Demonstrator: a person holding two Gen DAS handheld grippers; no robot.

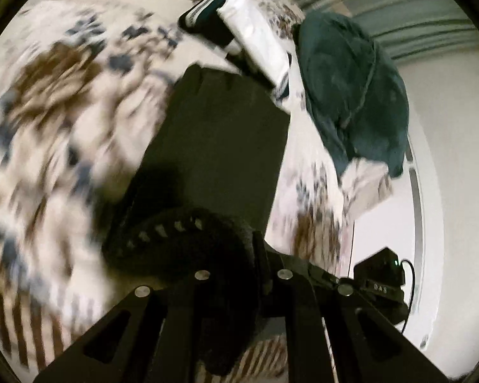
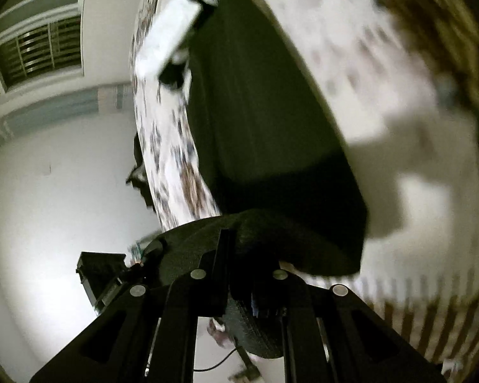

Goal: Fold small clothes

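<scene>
A black garment (image 1: 220, 140) on the bed (image 1: 64, 127) is gripped at its near edge by the clenched jaws of both grippers, left gripper (image 1: 252, 249) and right gripper (image 2: 239, 249); a teal garment (image 1: 351, 89) lies beside it.

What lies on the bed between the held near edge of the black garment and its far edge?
Nothing visible does. Both the left gripper and the right gripper are shut on the black garment, whose surface runs bare to its far edge. The white folded piece and the dark green cloth lie beyond it.
</scene>
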